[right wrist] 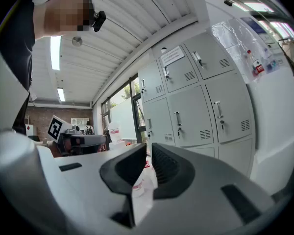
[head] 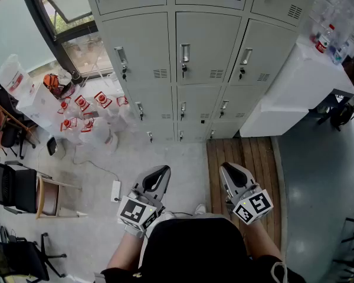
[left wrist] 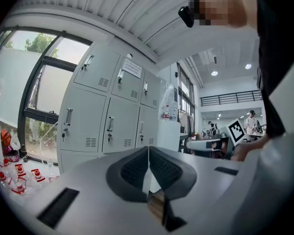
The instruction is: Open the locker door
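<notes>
Filling the far left of the head view, a window [head: 59,16] stood above a cluster of clear bags [head: 82,114] with red labels on the floor, and a chair [head: 23,188] sat lower down beside them. Next came the left gripper [head: 159,173], held low and pointing forward at the lockers [head: 206,46]; in its own view its jaws [left wrist: 148,149] lay pressed together with nothing between them. The lockers, grey and stacked in rows, stood against the wall ahead, well apart from both grippers. Every door that showed was shut, each with its handle and vent slots. No jaw touched a door or handle. To the right, the right gripper [head: 229,170] was held level with the left one and pointed the same way; its jaws [right wrist: 149,147] were drawn together too, with only a thin slit between the pads and nothing in it. Under and ahead of it ran a strip of planks [head: 248,158] on the floor, and furthest right a white counter [head: 295,81] stood beside the lockers with bottles [head: 325,37] on top.
</notes>
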The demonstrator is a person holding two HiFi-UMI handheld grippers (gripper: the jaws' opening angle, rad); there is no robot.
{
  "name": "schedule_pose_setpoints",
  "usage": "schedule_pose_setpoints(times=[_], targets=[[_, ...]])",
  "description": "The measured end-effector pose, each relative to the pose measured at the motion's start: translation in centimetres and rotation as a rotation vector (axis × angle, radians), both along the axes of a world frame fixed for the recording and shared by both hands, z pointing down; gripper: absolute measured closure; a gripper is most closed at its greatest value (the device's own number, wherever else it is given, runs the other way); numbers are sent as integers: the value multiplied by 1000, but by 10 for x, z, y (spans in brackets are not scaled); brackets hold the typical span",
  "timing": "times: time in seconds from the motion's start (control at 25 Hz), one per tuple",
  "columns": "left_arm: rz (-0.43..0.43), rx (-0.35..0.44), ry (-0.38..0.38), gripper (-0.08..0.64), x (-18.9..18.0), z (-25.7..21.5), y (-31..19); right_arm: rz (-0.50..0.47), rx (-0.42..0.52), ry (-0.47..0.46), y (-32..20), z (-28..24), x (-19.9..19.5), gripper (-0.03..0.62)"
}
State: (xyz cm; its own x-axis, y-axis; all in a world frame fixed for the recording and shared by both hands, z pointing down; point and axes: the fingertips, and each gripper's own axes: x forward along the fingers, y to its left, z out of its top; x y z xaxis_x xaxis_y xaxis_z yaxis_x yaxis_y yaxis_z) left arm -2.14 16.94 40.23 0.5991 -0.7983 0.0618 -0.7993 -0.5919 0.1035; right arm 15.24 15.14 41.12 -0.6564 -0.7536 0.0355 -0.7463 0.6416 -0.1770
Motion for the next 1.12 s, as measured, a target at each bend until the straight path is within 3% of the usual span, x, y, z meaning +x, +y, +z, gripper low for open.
schedule_pose_setpoints(times=[0.52, 0.72, 1.12], targets=[[-31, -14, -22, 535, 67, 9, -31, -98, -21, -23, -22, 13, 46, 540], [-60, -65, 0, 535, 92, 26, -40, -130, -30, -58, -36, 23, 61, 540], [-84, -109, 12, 535, 69, 51, -93, -143, -88, -50, -92, 44, 40, 538]])
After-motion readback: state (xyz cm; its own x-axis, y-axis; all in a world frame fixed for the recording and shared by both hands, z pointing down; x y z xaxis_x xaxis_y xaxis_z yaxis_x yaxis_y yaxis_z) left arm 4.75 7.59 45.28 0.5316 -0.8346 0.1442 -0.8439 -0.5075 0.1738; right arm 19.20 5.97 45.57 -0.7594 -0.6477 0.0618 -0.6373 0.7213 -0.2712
